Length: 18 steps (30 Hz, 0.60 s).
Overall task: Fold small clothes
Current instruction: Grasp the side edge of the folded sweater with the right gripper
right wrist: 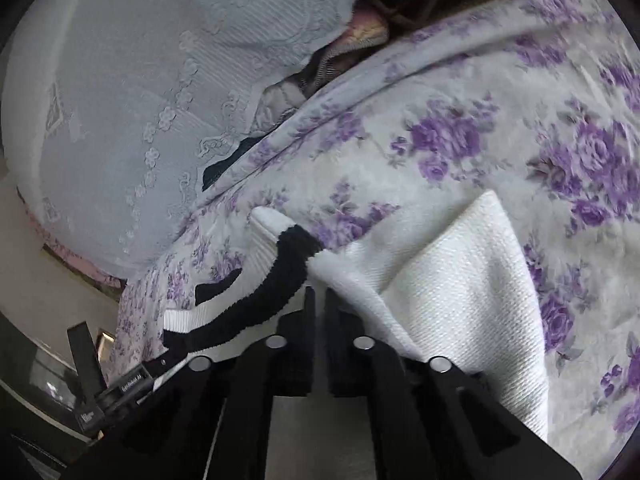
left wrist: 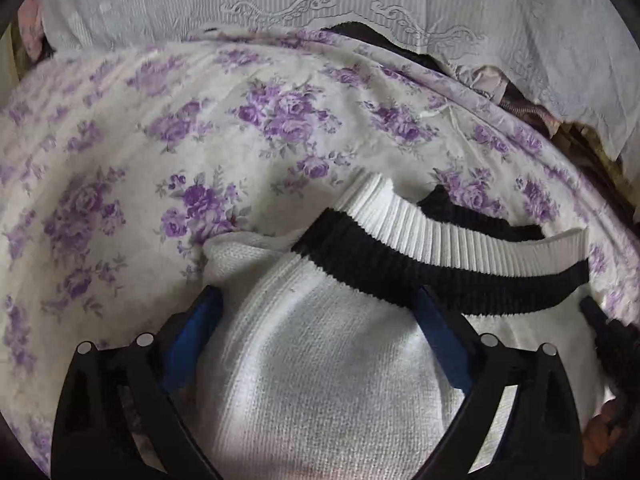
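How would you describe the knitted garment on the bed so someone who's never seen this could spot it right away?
Start at the bed sheet, cream with purple roses. On it lies the white knit garment, bunched up between the open left gripper. Its ribbed hem, banded black and white, is the only plain, unflowered fabric there.

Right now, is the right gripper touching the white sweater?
Touching. In the right wrist view the right gripper has its jaws shut, pinching the white sweater at its edge beside the black band, with the knit draping away from the fingertips.
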{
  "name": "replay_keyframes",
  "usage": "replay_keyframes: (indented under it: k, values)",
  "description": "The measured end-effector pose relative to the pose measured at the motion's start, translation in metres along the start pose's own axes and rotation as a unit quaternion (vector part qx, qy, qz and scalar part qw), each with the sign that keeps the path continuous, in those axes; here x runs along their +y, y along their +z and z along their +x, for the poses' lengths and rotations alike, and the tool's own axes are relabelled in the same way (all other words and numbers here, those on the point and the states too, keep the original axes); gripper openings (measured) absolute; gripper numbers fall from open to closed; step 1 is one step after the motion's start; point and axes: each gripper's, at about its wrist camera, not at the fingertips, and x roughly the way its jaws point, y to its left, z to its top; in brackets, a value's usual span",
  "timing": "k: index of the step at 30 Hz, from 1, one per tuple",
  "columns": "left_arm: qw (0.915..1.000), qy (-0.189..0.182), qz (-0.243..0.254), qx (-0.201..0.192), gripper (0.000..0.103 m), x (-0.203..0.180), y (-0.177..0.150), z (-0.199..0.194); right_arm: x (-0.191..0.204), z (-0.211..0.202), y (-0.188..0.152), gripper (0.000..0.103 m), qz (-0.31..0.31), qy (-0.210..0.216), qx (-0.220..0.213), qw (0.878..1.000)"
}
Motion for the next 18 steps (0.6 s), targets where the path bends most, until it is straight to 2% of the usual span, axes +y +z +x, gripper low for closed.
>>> replay_keyframes:
  k: [1,2,5,6,7,8,9,12,14,15,17,18]
  values:
    - [0.9999,0.008,0.007,-0.005,0.092,-0.003,-0.002,-0.004,0.001,-0.003,-0.001,0.001,-0.005,-0.001,-0.005,1.000]
    - [0.9999,0.004,0.008,-0.005,0.087,-0.003,-0.004,-0.008,0.004,-0.008,-0.003,0.006,-0.014,-0.003,-0.011,1.000]
    - [0.9987,-0.050,0.002,-0.007,0.087,0.004,-0.022,-0.034,0.023,-0.024,-0.012,0.007,-0.052,0.014,-0.005,0.999]
    - [0.9980,-0.063,0.001,-0.003,0.087,0.007,-0.031,-0.041,0.029,-0.030,-0.016,0.011,-0.061,0.014,-0.003,0.998]
    - [0.9976,-0.069,0.003,0.001,0.087,0.007,-0.037,-0.045,0.032,-0.035,-0.021,0.017,-0.065,0.009,-0.001,0.998]
    - [0.9973,-0.073,0.005,0.005,0.087,0.009,-0.045,-0.051,0.034,-0.038,-0.028,0.036,-0.069,0.003,0.003,0.998]
    - [0.9971,-0.076,0.006,0.007,0.087,0.008,-0.051,-0.054,0.034,-0.041,-0.034,0.043,-0.075,-0.006,0.006,0.997]
    - [0.9971,-0.074,0.016,0.003,0.087,0.007,-0.068,-0.064,0.032,-0.044,-0.049,0.040,-0.105,-0.041,0.006,0.994]
    - [0.9985,-0.048,0.029,-0.001,0.095,0.006,-0.073,-0.062,0.026,-0.050,-0.049,0.035,-0.090,-0.036,0.000,0.995]
    - [0.9988,-0.044,0.020,0.008,0.095,0.010,-0.074,-0.058,0.024,-0.056,-0.049,0.035,-0.082,-0.029,-0.006,0.996]
    - [0.9977,-0.066,-0.007,0.011,0.093,0.020,-0.078,-0.066,0.023,-0.075,-0.054,0.035,-0.084,-0.017,-0.022,0.996]
    - [0.9978,-0.066,-0.008,0.001,0.093,0.023,-0.082,-0.075,0.024,-0.086,-0.059,0.035,-0.088,-0.014,-0.028,0.996]
